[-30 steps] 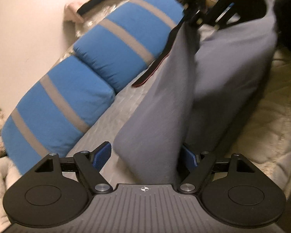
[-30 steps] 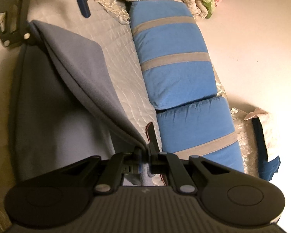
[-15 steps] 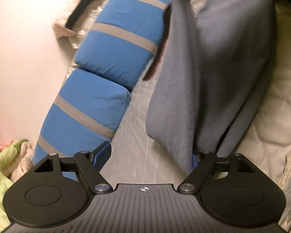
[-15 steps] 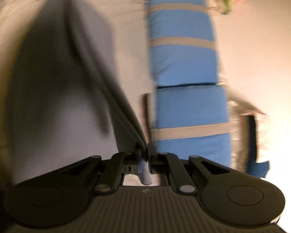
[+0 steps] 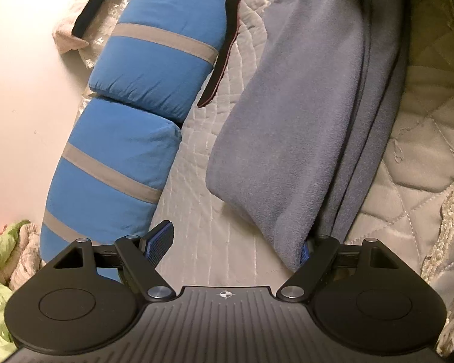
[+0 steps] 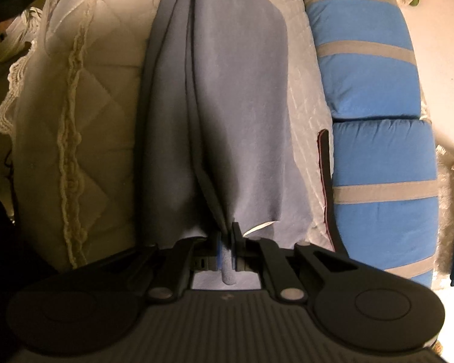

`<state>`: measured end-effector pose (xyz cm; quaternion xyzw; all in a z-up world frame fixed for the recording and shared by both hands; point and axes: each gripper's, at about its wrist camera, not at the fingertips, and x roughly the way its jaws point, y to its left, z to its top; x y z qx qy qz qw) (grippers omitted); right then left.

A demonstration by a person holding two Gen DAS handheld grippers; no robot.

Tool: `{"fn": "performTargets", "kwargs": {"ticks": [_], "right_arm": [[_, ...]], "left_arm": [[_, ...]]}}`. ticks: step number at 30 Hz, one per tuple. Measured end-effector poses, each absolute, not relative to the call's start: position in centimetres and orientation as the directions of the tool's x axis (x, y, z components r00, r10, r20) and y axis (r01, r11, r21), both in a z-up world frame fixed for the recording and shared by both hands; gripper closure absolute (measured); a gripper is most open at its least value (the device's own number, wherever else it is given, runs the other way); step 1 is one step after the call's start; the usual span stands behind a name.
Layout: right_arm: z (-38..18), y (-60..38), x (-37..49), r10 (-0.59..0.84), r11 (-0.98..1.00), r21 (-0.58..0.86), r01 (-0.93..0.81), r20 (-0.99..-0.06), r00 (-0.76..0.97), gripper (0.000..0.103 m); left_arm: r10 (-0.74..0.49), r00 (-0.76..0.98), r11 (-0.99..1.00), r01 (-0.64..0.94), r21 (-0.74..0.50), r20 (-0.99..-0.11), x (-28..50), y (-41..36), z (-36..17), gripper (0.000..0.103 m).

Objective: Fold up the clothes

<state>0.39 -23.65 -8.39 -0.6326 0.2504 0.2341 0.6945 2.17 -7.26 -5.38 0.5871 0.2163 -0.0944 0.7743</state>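
1. Your right gripper [image 6: 226,243] has its jaws narrowed onto a pinch of the soft grey-blue fleece garment [image 6: 227,90], so that end stays controlled while the cloth is laid out long.
2. Your left gripper [image 5: 230,246] has its jaws wide and grips nothing; the garment's near corner only drapes against one blue pad, likely ready for a fresh grip.
3. The garment lies lengthwise in folds on the quilted cream bedspread [image 5: 414,139], beside the blue pillows with grey stripes [image 5: 154,60], which leaves flat room for folding.

A quilted bed cover [image 5: 202,157] carries a grey fleece garment [image 5: 302,115]; two blue striped pillows [image 5: 130,121] alongside.
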Motion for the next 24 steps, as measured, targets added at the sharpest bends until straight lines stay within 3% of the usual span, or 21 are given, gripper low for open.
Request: {"fn": "performTargets", "kwargs": {"ticks": [8, 16, 21, 24], "right_arm": [[-9.5, -23.4, 0.0, -0.017, 0.060, -0.762, -0.645, -0.646, 0.763, 0.083], [-9.8, -23.2, -0.6, -0.034, 0.040, -0.759, -0.650, -0.651, 0.759, 0.084], [-9.8, -23.1, -1.6, -0.043, 0.025, -0.758, -0.652, -0.652, 0.757, 0.086], [-9.7, -23.1, -1.7, -0.041, 0.027, -0.760, -0.650, -0.650, 0.759, 0.086]], "left_arm": [[0.047, 0.939, 0.058, 0.338, 0.940, -0.340, -0.1, -7.7, -8.2, 0.027], [0.023, 0.946, 0.027, 0.324, 0.946, -0.325, -0.5, -7.7, -8.7, 0.027], [-0.012, 0.928, 0.049, 0.373, 0.927, -0.373, -1.4, -6.9, -7.8, 0.027], [-0.061, 0.858, 0.181, 0.513, 0.839, -0.511, -1.1, -5.5, -5.1, 0.027]]}}
